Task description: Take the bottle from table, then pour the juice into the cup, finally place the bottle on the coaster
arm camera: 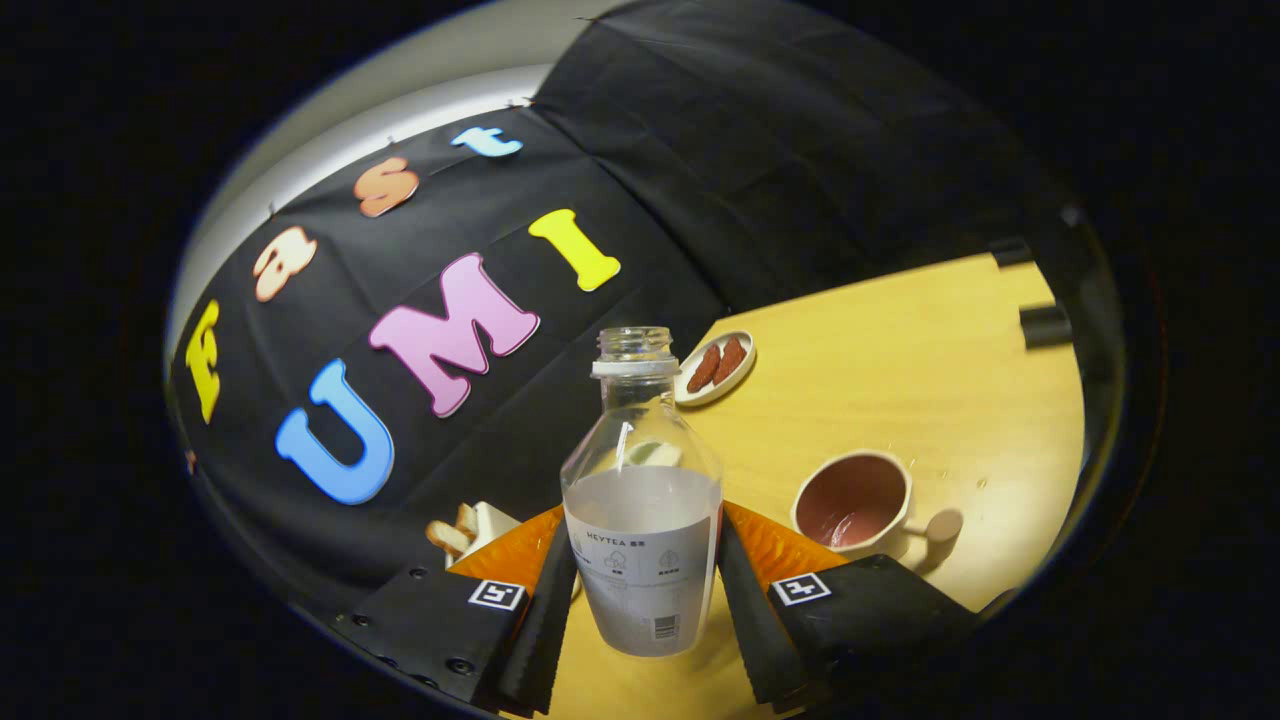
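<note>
A clear uncapped bottle (643,500) with pale liquid in its lower half and a white label stands between my two fingers, both pressing on its sides. My gripper (645,590) is shut on the bottle and the whole view is tilted, so the bottle is lifted above the wooden table (900,370). A cream cup (853,502) with a reddish inside and a side handle sits on the table just right of the bottle, beyond the right finger. A little pinkish liquid lies at the cup's bottom.
A small white dish (716,367) with reddish-brown pieces sits beyond the bottle near the booth wall. A white plate with bread-like pieces (462,530) peeks out left of the bottle. Two dark clamps (1044,325) grip the table's far edge.
</note>
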{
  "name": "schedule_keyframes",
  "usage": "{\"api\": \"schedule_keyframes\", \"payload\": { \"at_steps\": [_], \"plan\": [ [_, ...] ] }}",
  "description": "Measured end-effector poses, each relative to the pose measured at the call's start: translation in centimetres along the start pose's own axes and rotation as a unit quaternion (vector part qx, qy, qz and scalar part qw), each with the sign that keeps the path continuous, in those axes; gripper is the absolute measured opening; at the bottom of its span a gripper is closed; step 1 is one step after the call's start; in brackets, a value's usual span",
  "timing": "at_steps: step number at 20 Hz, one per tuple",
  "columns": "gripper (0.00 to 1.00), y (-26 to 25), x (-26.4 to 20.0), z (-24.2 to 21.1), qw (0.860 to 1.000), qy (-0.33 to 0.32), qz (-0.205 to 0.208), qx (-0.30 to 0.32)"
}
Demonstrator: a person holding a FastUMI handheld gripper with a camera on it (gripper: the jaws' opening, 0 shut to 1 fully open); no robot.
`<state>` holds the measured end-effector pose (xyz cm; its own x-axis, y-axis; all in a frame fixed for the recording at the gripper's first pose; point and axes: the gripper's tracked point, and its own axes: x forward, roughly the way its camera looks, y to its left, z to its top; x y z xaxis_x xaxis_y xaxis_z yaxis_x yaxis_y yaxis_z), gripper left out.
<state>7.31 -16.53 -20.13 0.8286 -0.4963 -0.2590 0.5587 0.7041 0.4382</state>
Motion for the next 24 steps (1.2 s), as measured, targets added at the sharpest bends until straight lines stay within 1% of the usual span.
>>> {"api": "schedule_keyframes", "payload": {
  "at_steps": [1,3,5,9,12,16,18,24],
  "plan": [
    [0.74,0.4,-0.1,0.8,0.999,-0.015,-0.002,-0.038],
    [0.74,1.6,-0.6,2.3,0.995,-0.049,0.006,-0.088],
    [0.74,3.0,-0.7,4.7,0.987,-0.09,0.007,-0.134],
    [0.75,6.3,-0.3,7.4,0.967,-0.149,0.028,-0.207],
    [0.74,9.0,0.2,7.8,0.954,-0.177,0.054,-0.236],
    [0.75,10.9,3.1,5.6,0.947,-0.179,0.07,-0.257],
    [0.75,10.9,4.6,4.6,0.945,-0.186,0.062,-0.262],
    [0.75,10.2,10.2,-0.4,0.939,-0.166,0.042,-0.299]
  ]
}}
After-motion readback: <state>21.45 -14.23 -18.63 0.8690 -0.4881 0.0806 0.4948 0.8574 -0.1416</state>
